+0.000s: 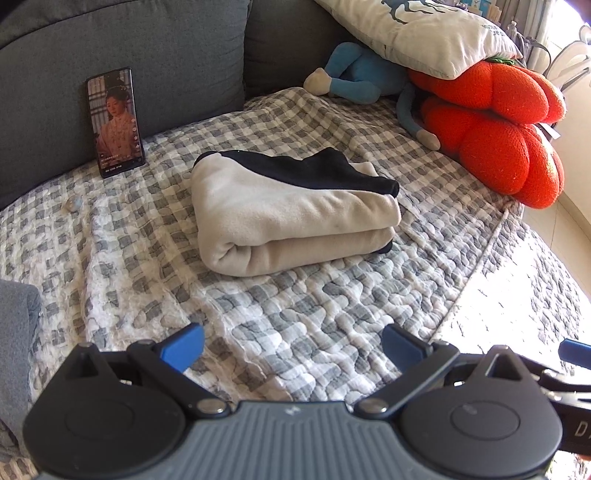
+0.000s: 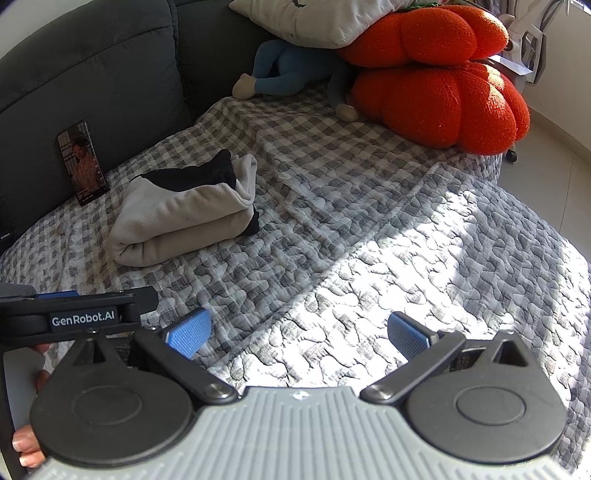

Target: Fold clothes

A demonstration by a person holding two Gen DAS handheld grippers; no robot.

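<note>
A folded beige and black garment lies in a thick bundle on the checked quilt, black part on top toward the back. My left gripper hovers open well in front of it, nothing between its blue pads. In the right wrist view the same folded garment sits at the left, far ahead of my right gripper, which is also open and empty over the quilt. The left gripper's body shows at the left edge of that view.
A phone with a lit screen leans against the grey sofa back. Orange pumpkin cushions, a blue plush toy and a white pillow are piled at the back right. Fingers show at lower left.
</note>
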